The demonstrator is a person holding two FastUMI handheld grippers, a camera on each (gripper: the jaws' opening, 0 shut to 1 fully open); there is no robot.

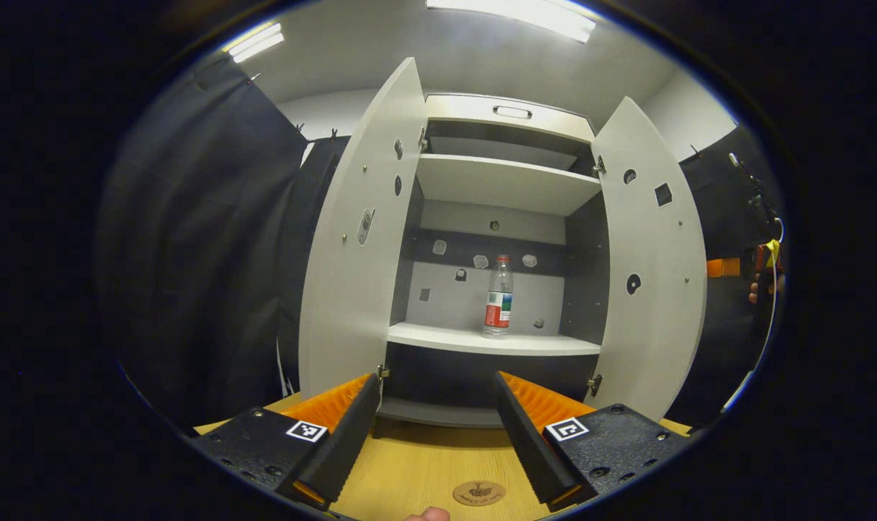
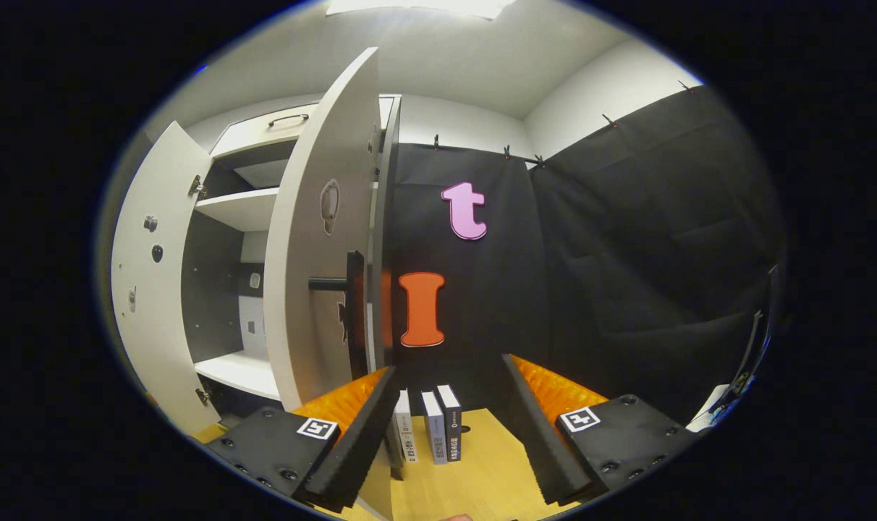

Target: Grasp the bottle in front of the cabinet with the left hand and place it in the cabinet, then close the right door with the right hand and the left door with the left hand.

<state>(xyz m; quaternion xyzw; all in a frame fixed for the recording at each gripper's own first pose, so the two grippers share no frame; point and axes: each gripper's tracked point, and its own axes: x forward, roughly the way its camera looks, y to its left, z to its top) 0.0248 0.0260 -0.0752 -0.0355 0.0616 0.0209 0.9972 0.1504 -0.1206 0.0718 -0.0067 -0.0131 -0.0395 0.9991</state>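
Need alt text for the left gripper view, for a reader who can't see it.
A bottle stands upright on the middle shelf of an open cabinet, left door and right door both swung wide. The left gripper is open and empty above the wooden table in front.

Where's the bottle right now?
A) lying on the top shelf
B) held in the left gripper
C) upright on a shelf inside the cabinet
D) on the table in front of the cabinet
C: the bottle stands upright on the cabinet's shelf, and the left gripper is open and empty.
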